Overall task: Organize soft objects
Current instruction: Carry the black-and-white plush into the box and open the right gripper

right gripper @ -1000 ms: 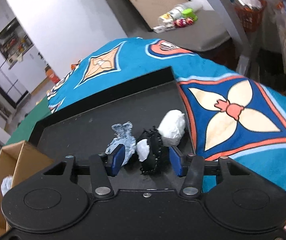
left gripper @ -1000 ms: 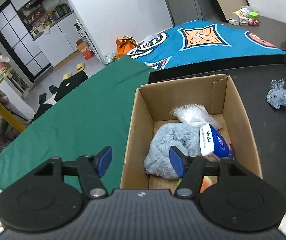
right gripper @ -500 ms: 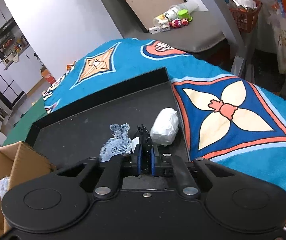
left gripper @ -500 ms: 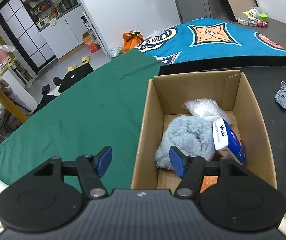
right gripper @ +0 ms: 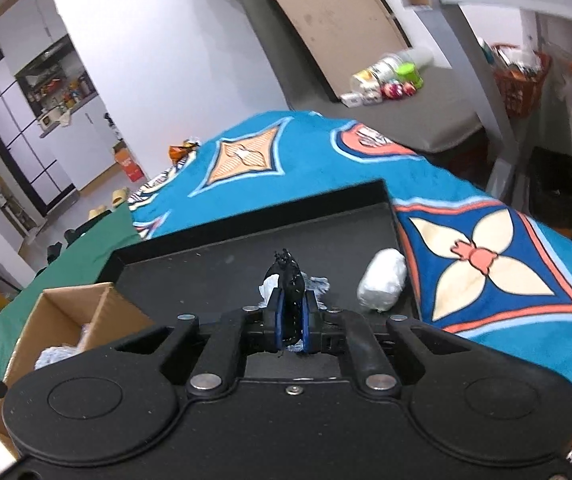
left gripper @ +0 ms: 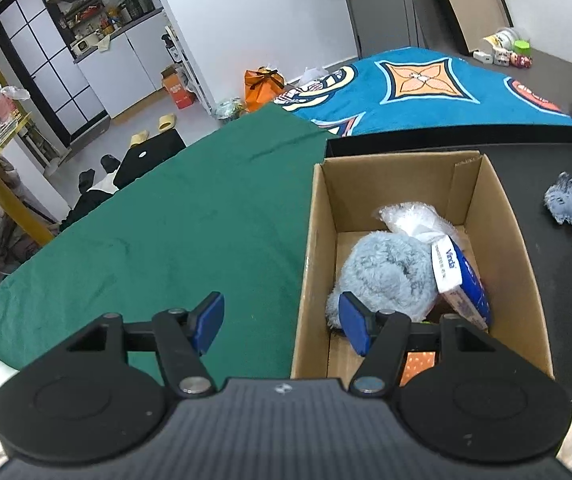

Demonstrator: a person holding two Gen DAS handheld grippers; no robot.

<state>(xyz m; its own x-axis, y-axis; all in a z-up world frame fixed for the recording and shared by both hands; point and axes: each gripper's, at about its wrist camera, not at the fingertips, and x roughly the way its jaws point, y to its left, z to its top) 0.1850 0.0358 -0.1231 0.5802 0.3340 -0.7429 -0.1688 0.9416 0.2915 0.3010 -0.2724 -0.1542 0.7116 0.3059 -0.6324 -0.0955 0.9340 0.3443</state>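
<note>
My right gripper [right gripper: 290, 320] is shut on a black-and-white soft toy [right gripper: 286, 276] and holds it just above the black tray [right gripper: 206, 272]. A small grey-blue plush [right gripper: 319, 283] peeks out behind the fingers. To the right, a white wrapped bundle [right gripper: 381, 284] lies at the tray's edge. My left gripper [left gripper: 282, 320] stands open and holds nothing. It straddles the left wall of a cardboard box [left gripper: 309, 248]. In the box lie a fluffy blue plush [left gripper: 385, 276], a white plastic bag [left gripper: 413, 220] and a blue tissue pack [left gripper: 461, 276].
The cardboard box [right gripper: 70, 312] stands at the tray's left end. A green cloth [left gripper: 166, 220] covers the table to the left, and a blue patterned blanket [right gripper: 485, 260] lies behind and to the right. The small plush [left gripper: 565, 206] sits on the tray right of the box.
My right gripper went from open around the black-and-white toy to shut on it, then rose with it. In the left wrist view the box has drifted to the right.
</note>
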